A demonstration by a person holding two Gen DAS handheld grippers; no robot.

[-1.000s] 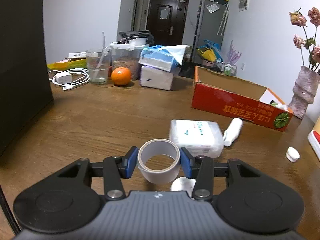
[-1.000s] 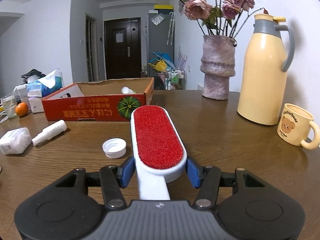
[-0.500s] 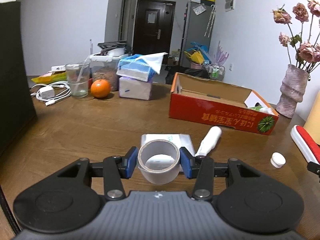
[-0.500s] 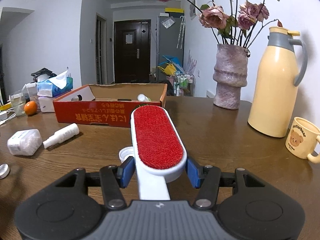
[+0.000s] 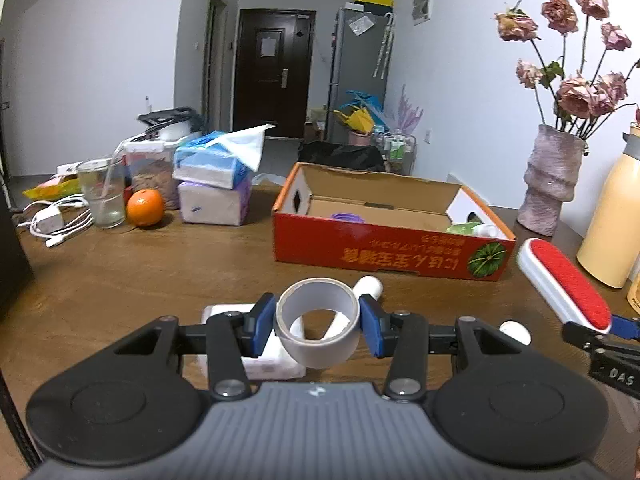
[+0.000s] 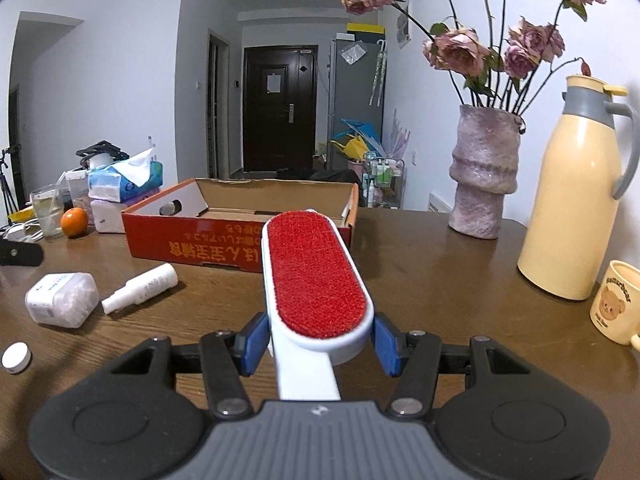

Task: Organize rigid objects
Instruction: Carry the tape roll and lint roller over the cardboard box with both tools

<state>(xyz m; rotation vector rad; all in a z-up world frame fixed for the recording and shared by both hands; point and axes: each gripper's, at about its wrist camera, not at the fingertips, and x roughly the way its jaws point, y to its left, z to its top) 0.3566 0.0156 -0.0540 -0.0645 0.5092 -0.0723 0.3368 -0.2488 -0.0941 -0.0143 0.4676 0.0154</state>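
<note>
The left hand-held gripper [image 5: 319, 323] clamps a smooth grey tape ring [image 5: 318, 330] above the wood-grain counter [image 5: 160, 272]. The right hand-held gripper [image 6: 320, 340] grips a white plastic lint brush with a red bristly oval pad [image 6: 314, 280], near the open red cardboard box [image 6: 224, 240].

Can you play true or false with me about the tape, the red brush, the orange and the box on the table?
1. The left gripper holds a roll of tape. True.
2. The right gripper holds a spoon. False: it holds a lint brush with a red pad.
3. The orange sits inside the red cardboard box. False: it rests on the table, beside a glass.
4. The box is open on top. True.
</note>
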